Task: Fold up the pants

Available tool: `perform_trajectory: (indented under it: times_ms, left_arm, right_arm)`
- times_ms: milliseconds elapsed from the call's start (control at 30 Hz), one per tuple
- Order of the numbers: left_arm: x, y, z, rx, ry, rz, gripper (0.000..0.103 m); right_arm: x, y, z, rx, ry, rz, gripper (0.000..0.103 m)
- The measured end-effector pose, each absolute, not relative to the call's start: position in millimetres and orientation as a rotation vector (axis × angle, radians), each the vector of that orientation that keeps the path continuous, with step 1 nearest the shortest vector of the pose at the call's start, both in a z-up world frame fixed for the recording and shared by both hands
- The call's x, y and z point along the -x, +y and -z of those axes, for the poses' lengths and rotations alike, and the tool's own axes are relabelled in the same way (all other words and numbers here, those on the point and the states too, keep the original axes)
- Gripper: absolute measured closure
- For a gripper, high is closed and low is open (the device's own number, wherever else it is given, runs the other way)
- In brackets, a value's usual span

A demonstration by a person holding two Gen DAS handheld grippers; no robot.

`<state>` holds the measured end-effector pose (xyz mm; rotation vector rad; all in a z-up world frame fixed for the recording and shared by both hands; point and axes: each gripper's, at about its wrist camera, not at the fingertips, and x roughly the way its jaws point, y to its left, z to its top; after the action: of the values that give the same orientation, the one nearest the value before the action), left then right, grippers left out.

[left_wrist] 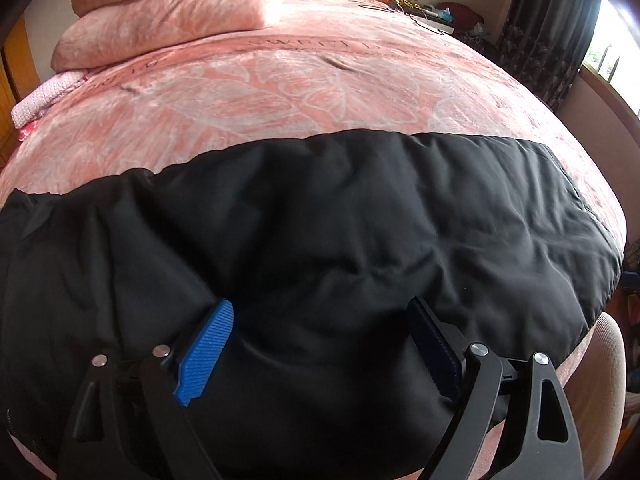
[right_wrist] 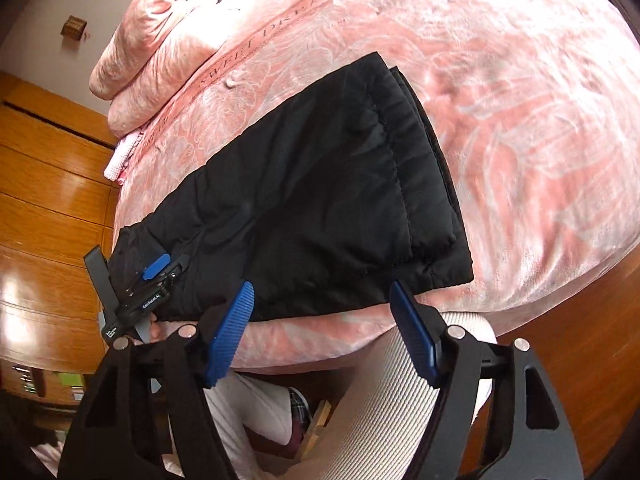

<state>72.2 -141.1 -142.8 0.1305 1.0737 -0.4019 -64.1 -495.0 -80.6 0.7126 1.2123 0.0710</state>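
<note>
The black padded pants (left_wrist: 320, 232) lie folded lengthwise along the near edge of the pink bed; in the right wrist view the pants (right_wrist: 320, 200) end in stacked leg hems at the right. My left gripper (left_wrist: 320, 344) is open, its blue fingers pressing down on the fabric near the bed edge. The left gripper also shows in the right wrist view (right_wrist: 160, 268) on the pants' left part. My right gripper (right_wrist: 322, 332) is open and empty, just off the bed edge below the pants, not touching them.
The pink bedspread (left_wrist: 280, 92) covers the bed (right_wrist: 520, 120). Folded pink quilts (left_wrist: 168, 12) are stacked at the head, left. Wooden wardrobe (right_wrist: 48, 200) stands left of the bed. The person's light-trousered legs (right_wrist: 392, 400) are below the right gripper. A window and dark curtain (left_wrist: 552, 28) are at the right.
</note>
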Motion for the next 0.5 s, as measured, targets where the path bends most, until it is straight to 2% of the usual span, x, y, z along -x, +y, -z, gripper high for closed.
perform_trajectory:
  times_ms: [167,200,233,267,300,333,500]
  left_arm:
    - [-70,-132,137,-0.033,1.118,0.383,0.014]
    - [-68,-131,136,-0.033,1.123,0.381,0.014]
    - [-65,-131,136,-0.039,1.126,0.379,0.014]
    - [-63,-132,136,-0.049,1.127,0.379,0.014]
    - [-61,-132,136,-0.056,1.128,0.38,0.014]
    - [-60,-132,137,-0.061,1.128,0.381,0.013]
    - [-57,-136,139,-0.069,1.135,0.386,0.009]
  right_arm:
    - [58,-509,99,-0.816,1.189,-0.05,0.036]
    - [57,-510,99,-0.813,1.18,-0.04,0.043]
    - [56,-511,99,-0.793,1.178,-0.02,0.06]
    - [55,-512,98,-0.773,1.177,-0.001,0.071]
    - [55,-513,99,-0.769,1.18,-0.003,0.087]
    - [57,-513,98,-0.789,1.172,-0.027,0.094]
    - [74,-509,86,-0.766,1.179,-0.051,0.096]
